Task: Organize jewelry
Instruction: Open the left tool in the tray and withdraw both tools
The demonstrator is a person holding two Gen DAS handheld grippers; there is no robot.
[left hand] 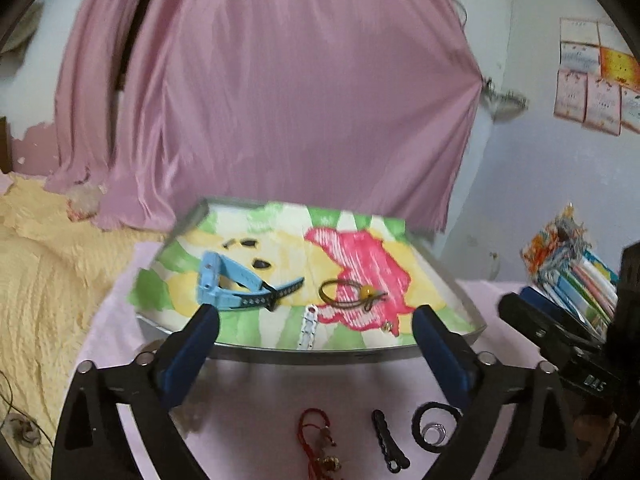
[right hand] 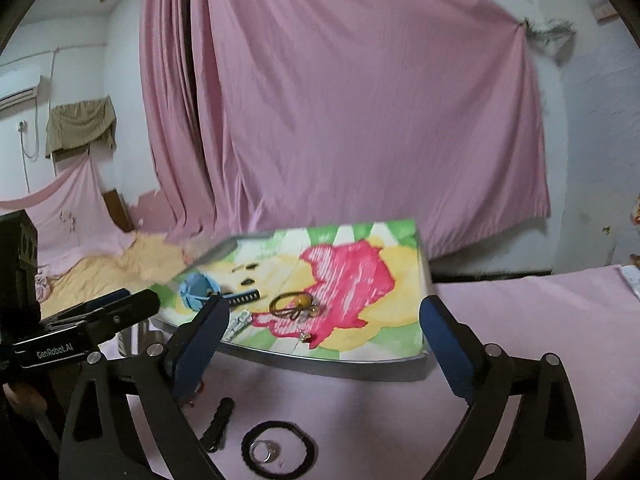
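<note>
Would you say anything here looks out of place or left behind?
Yes: the red cord bracelet, black hair clip, black hair tie and the silver ring inside it lie on the pink cloth, outside the tray.

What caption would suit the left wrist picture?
Open left hand-held gripper facing a floral-lined metal tray holding a light blue watch.

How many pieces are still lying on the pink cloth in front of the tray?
4: a red cord bracelet at left, a black hair clip in the middle, a black hair tie at right, and a silver ring inside it. The grippers may hide more.
</note>
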